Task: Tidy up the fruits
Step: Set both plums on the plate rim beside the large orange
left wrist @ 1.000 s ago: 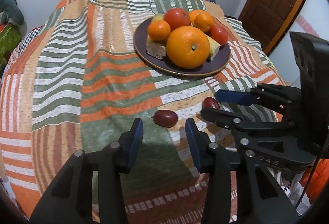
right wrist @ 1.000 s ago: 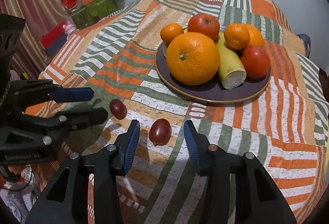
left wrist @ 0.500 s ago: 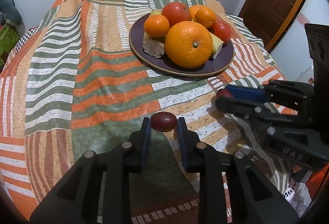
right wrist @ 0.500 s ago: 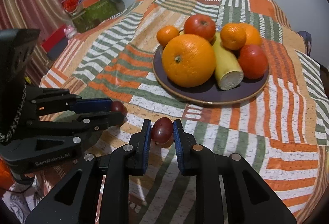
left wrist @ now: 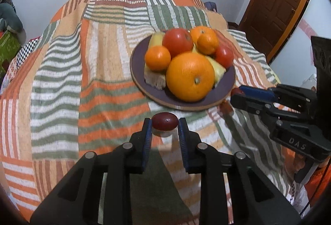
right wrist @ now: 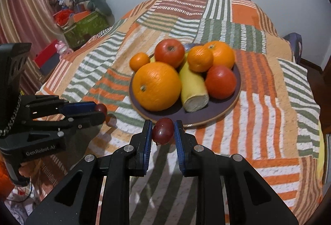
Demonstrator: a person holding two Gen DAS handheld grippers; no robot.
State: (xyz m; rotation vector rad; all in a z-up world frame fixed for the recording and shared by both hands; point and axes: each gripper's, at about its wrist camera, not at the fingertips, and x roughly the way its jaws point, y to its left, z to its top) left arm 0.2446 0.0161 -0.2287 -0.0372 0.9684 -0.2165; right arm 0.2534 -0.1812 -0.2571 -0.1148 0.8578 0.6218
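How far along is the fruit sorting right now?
Mostly done: oranges, tomatoes and a banana piece already sit piled on the purple plate. In hand: the left hand-held gripper is shut on one small dark red fruit, and the right hand-held gripper on the other dark red fruit, both near the plate's front rim. Left: setting those two on the plate.

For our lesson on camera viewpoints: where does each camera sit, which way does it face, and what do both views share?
Left wrist: sits on the left tool, looks forward and down at the plate; its fingers pinch a dark red fruit.
Right wrist: sits on the right tool, facing the same plate; it grips another dark red fruit.
Shared: plate, big orange, striped cloth, and each other's tool.
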